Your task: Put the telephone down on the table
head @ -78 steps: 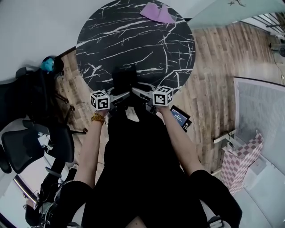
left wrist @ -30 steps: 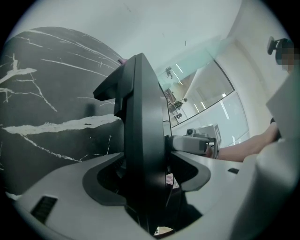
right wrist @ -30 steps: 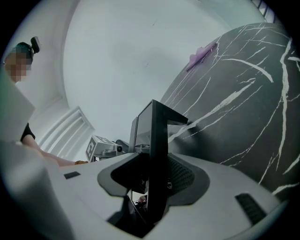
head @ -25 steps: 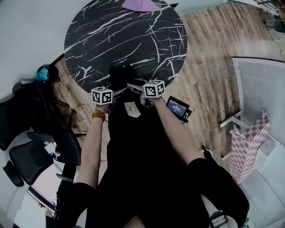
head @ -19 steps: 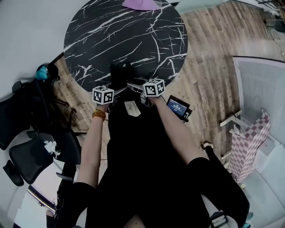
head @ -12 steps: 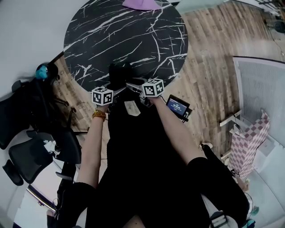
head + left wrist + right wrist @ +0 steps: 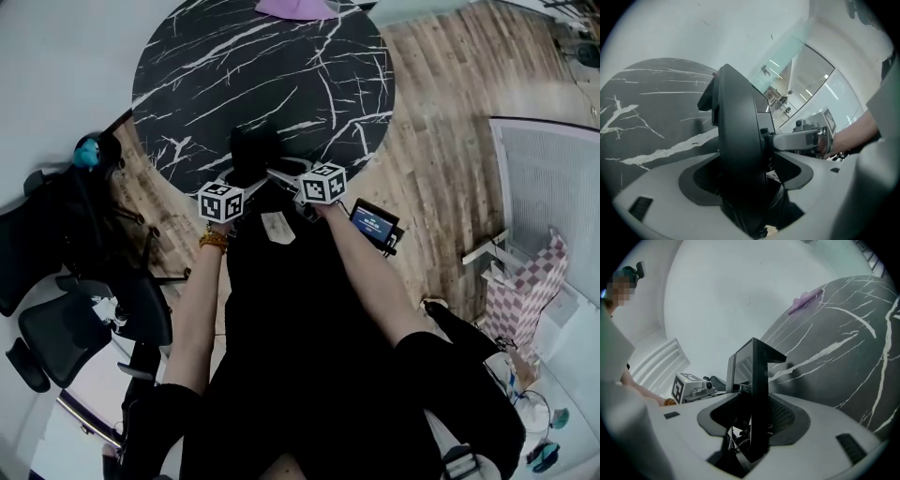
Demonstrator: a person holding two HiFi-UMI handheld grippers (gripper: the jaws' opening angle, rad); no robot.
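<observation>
The black telephone stands upright at the near edge of the round black marble table. My left gripper is at its left side, its jaws opening. In the left gripper view the telephone's body is still between them, with a gap on the right side. My right gripper reaches in from the right. In the right gripper view its pads sit close on a thin upright panel of the telephone. Each gripper shows in the other's view.
A purple cloth lies at the table's far edge. A small device with a lit screen stands on the wooden floor to the right. Black office chairs crowd the left. A checkered box sits at the right.
The left gripper's cube has drawn back slightly toward the person. The telephone and the right gripper stay in place at the table's near edge.
</observation>
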